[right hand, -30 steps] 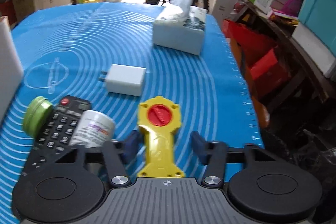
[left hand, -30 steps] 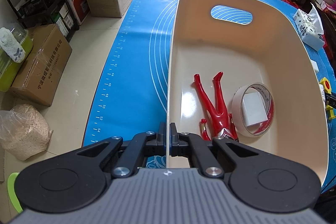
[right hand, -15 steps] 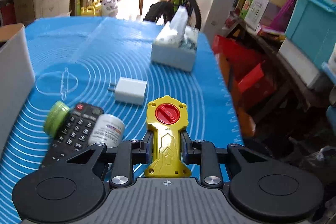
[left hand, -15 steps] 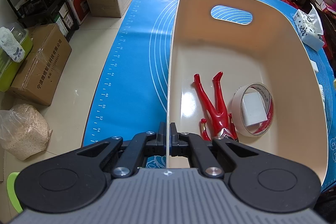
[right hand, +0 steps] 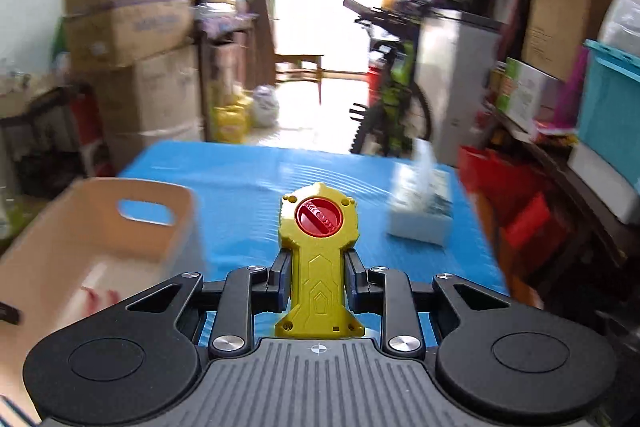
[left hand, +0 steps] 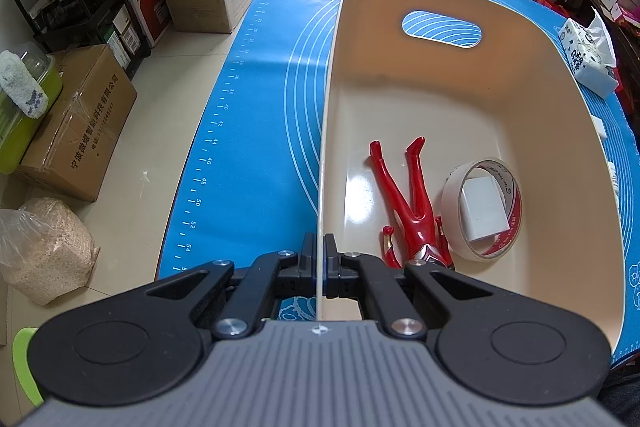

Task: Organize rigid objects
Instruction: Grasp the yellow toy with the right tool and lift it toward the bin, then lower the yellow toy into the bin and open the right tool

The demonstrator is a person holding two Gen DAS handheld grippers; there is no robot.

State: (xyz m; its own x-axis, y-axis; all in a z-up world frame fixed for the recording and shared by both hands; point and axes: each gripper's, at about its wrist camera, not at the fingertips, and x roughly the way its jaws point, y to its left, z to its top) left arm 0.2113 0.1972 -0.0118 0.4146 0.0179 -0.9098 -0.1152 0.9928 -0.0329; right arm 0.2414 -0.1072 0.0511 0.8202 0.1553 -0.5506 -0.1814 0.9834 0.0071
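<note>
My left gripper (left hand: 319, 261) is shut on the near left rim of a cream plastic bin (left hand: 500, 99) that stands on the blue mat. A red figure (left hand: 412, 203) and a roll of tape (left hand: 482, 209) with a white block inside it lie in the bin. My right gripper (right hand: 318, 277) is shut on a yellow toy with a red dial (right hand: 318, 247) and holds it in the air above the mat. The bin (right hand: 80, 239) shows blurred at the left of the right wrist view.
A tissue box (right hand: 420, 215) stands on the blue mat (right hand: 248, 187) at the right; it also shows in the left wrist view (left hand: 588, 55). Cardboard boxes (left hand: 76, 123) and a sack (left hand: 44, 251) sit on the floor left of the table. Shelves and a bicycle stand beyond.
My right gripper has shut on the yellow toy and lifted it off the mat, swinging left toward the bin. The left gripper has held still on the bin rim.
</note>
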